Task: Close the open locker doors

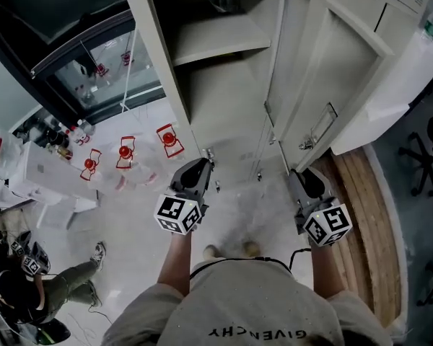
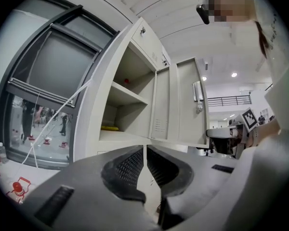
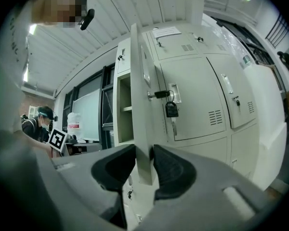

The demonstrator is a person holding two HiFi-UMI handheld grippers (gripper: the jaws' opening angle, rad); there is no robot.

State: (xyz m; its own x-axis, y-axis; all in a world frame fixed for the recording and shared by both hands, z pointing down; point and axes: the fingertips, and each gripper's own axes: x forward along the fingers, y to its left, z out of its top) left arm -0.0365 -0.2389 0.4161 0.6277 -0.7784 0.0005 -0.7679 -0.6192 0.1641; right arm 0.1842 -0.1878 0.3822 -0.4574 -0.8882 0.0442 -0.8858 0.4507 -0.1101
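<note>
A beige locker [image 1: 224,85] stands open in the head view, with a shelf [image 1: 216,42] inside. Its open door [image 1: 325,71] swings out to the right. My right gripper [image 1: 297,173] is at the door's lower corner. In the right gripper view the door edge [image 3: 142,105] runs down between the two pads, and the right gripper [image 3: 144,153] is shut on it. A padlock with a key [image 3: 171,109] hangs from the door's latch. My left gripper [image 1: 202,166] is at the foot of the locker's left frame. It [image 2: 145,150] is shut, holding nothing, and faces the open compartment [image 2: 130,100].
Several red-capped bottles [image 1: 126,153] stand on the pale floor to the left. A person [image 1: 29,280] crouches at the lower left. Closed lockers [image 3: 202,95] continue to the right. There is a wooden floor strip [image 1: 368,215] and an office chair [image 1: 422,161] on the right. A yellow item [image 2: 110,127] lies on a lower shelf.
</note>
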